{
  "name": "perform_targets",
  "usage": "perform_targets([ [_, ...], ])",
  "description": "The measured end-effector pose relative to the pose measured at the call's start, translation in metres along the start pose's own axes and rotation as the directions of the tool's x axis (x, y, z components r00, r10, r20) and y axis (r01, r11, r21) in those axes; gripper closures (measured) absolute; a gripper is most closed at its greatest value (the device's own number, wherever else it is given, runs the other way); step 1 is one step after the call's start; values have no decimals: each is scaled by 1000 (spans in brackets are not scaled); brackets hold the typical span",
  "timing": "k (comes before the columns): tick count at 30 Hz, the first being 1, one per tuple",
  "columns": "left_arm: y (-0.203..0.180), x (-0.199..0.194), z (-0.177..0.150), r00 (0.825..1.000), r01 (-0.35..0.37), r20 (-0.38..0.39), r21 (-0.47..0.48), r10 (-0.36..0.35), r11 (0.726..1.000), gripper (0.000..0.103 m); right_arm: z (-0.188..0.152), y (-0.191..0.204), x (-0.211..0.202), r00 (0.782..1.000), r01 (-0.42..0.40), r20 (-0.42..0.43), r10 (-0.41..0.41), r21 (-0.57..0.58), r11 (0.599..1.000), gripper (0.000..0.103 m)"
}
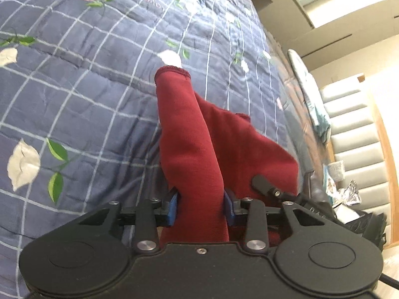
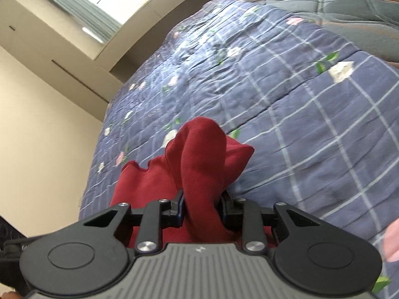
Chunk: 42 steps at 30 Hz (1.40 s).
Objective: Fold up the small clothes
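Observation:
A dark red small garment (image 1: 189, 129) hangs bunched above the bed, held up at two places. My left gripper (image 1: 201, 206) is shut on one thick fold of it, blue pads (image 1: 174, 206) pressing the cloth from both sides; a hemmed end sticks up beyond the fingers. In the right wrist view the same red garment (image 2: 199, 154) rises in a bunch between the fingers of my right gripper (image 2: 202, 208), which is shut on it. More red cloth sags to the left below that grip. The cloth hides both sets of fingertips.
The bed is covered by a blue checked quilt (image 1: 87, 94) with white and pink flowers. A grey padded headboard (image 1: 354, 134) and a heap of wrappers (image 1: 346, 194) lie at the right. A beige wall (image 2: 45, 129) borders the bed's far side. A hand (image 2: 392, 239) shows at the right edge.

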<state>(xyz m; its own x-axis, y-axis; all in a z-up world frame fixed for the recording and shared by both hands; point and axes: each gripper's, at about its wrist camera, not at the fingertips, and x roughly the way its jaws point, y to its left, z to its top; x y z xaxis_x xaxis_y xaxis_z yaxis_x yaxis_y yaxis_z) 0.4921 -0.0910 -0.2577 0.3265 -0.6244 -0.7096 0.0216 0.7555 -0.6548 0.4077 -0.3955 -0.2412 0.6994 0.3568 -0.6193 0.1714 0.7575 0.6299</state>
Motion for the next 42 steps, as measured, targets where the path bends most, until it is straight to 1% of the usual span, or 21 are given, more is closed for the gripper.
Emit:
perform_targets([
  [4,5,-16,10,1000,-5,19,5,5,1000,65,-2,22,7,998,-63,-10,63,14,998,75],
  [7,12,-34,18,999,-10,44,0,10,1000,65,-3,32,14,993,-116,-15,117,68,991,75],
  [10,26,-50,28,997,-21,70,-38,24,999,65,-8,41,28,987,-151,-31,155,105,983,75],
  [12,40,-58,31,995,-35,86,-74,41,997,64,-14,49,40,986,-152,-47,157,97,984,75],
  [14,53,-62,32,994,-54,93,-103,64,993,64,-17,54,51,988,-137,-60,143,88,987,75],
  [17,71,-61,31,992,-76,89,-144,90,987,64,-18,56,59,993,-103,-48,108,88,991,72],
  [20,86,-61,28,991,-83,85,-178,100,980,61,-16,53,59,998,-56,-35,58,73,996,62],
  [24,97,-58,25,991,-88,81,-205,107,975,57,-11,48,57,999,25,-27,-24,40,999,41],
  [26,100,-57,24,991,-91,79,-211,110,973,51,-11,45,55,999,45,-25,-44,23,999,36],
  [27,102,-57,24,991,-92,76,-213,110,973,45,-11,44,55,998,48,-28,-48,19,999,31],
  [28,104,-56,24,991,-91,72,-215,109,972,40,-11,42,57,998,50,-38,-49,17,999,29],
  [31,108,-52,23,993,-91,57,-220,106,971,36,-13,38,60,996,69,-65,-69,1,998,19],
  [33,110,-48,23,993,-101,40,-221,112,970,36,-15,36,62,993,89,-73,-89,-12,996,15],
  [35,110,-45,22,993,-108,30,-218,118,970,33,-18,35,62,991,110,-74,-112,-28,994,10],
  [36,109,-43,21,992,-114,26,-212,123,971,30,-19,34,62,989,124,-76,-126,-32,992,6],
  [40,107,-39,18,989,-141,12,-190,146,972,17,-26,29,58,983,158,-87,-160,-28,987,0],
  [41,107,-38,18,988,-149,5,-187,153,971,14,-28,28,56,981,170,-84,-172,-31,985,0],
  [42,106,-37,18,987,-160,-1,-184,163,970,9,-30,27,54,980,180,-84,-182,-34,983,0],
])
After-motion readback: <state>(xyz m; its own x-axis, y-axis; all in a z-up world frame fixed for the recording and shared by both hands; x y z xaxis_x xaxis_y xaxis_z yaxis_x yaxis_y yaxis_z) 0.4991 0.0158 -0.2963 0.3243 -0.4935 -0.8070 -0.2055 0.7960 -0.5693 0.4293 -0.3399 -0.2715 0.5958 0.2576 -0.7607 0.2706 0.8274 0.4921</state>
